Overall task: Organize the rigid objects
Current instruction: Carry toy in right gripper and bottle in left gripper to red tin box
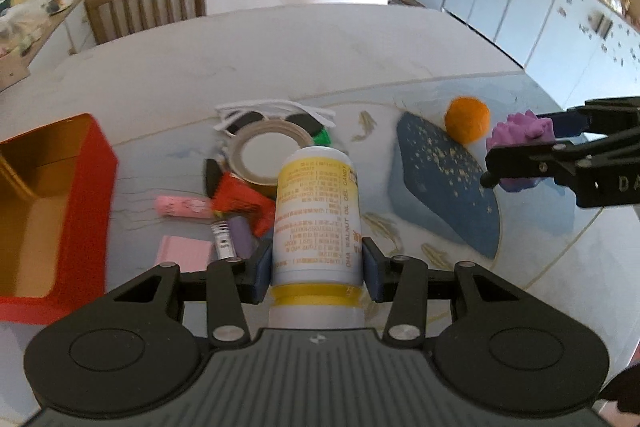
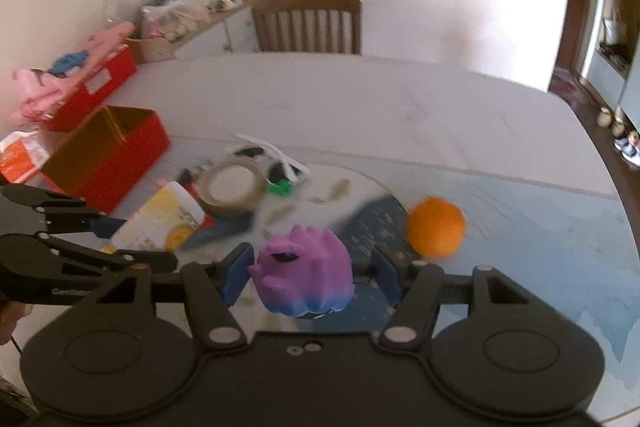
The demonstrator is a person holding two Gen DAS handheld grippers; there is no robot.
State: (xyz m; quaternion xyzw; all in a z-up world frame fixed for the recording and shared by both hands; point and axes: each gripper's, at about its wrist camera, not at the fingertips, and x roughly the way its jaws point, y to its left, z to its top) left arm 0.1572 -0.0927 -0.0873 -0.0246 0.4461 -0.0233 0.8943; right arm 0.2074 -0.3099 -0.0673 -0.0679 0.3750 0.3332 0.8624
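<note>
Left tongs grip the bottle, right tongs clamp the purple toy, both lifted, likely bound for the red box at frame left.

Yellow-white bottle; purple, seemingly spiky toy

you have two grippers in view: the left gripper and the right gripper. you see one bottle, one purple toy, one orange ball, one tape roll, two red boxes, one pink tube, one chair.
</note>
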